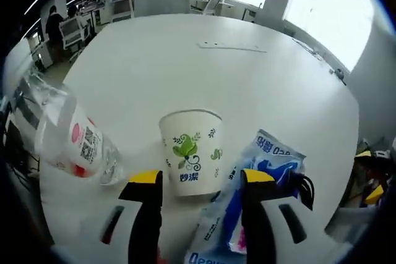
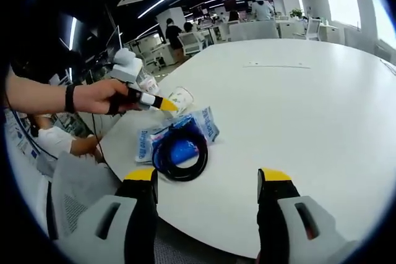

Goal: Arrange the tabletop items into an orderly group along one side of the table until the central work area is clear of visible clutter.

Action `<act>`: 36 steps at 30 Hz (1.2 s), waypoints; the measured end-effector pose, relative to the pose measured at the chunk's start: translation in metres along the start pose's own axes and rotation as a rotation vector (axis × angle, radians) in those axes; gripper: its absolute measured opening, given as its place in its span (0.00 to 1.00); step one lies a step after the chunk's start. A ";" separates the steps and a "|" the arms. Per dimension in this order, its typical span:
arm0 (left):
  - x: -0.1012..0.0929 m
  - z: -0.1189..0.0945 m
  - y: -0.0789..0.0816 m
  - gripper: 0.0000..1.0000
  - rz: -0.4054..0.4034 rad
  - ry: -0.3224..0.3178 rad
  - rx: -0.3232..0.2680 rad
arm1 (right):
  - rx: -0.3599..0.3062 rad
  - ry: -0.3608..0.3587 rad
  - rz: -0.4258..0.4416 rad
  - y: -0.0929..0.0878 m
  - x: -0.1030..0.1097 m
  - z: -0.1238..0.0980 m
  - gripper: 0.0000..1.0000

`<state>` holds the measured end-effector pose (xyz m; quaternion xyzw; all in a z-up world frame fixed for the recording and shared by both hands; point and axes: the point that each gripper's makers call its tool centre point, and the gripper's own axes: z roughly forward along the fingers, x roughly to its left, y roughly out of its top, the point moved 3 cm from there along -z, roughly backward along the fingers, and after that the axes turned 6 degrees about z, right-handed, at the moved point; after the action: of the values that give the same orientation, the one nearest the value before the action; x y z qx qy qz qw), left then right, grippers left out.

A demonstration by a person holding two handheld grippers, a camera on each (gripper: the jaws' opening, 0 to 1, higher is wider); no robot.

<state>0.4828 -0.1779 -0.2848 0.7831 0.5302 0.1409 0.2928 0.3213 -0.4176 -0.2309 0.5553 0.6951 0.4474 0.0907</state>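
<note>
A white paper cup (image 1: 190, 149) with a green leaf print stands upright on the white table (image 1: 216, 72), just ahead of my left gripper (image 1: 201, 180). That gripper is open, its jaws either side of the cup's base without touching it. A clear plastic bottle (image 1: 68, 134) lies on its side to the left. A blue packet (image 1: 266, 165) lies to the right with a black cable (image 1: 303, 187) on it. In the right gripper view my right gripper (image 2: 207, 176) is open over bare table (image 2: 297, 109), near the cable coil (image 2: 179, 149), packet (image 2: 207, 122) and cup (image 2: 180, 98).
A hand (image 2: 93, 97) holds the left gripper (image 2: 162, 103) at the table's left edge. A flat pale strip (image 1: 232, 46) lies far out on the table. Desks, chairs and people stand beyond the far edge (image 2: 247, 29). A seated person (image 2: 55, 140) is close to the table's left side.
</note>
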 end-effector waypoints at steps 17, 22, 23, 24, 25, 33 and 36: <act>0.008 -0.016 -0.002 0.34 0.072 0.016 -0.011 | -0.014 -0.015 0.008 0.002 0.007 -0.001 0.64; 0.009 -0.029 -0.004 0.34 0.108 0.023 -0.034 | -0.017 -0.006 0.001 0.005 0.012 0.003 0.64; 0.010 -0.031 -0.004 0.34 0.111 0.021 -0.037 | -0.016 -0.003 -0.003 0.006 0.014 0.004 0.64; 0.010 -0.033 -0.005 0.34 0.117 0.021 -0.039 | -0.015 -0.001 -0.006 0.006 0.015 0.005 0.64; 0.011 -0.035 -0.005 0.34 0.121 0.024 -0.043 | -0.015 0.003 -0.010 0.007 0.017 0.006 0.64; 0.014 -0.063 -0.010 0.34 0.121 0.030 -0.087 | -0.005 0.036 -0.038 0.011 0.029 0.015 0.64; 0.015 -0.071 -0.012 0.34 0.123 0.032 -0.099 | 0.010 0.051 -0.056 0.012 0.033 0.020 0.63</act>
<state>0.4417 -0.1393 -0.2371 0.7965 0.4782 0.1969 0.3134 0.3298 -0.3789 -0.2214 0.5242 0.7149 0.4553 0.0826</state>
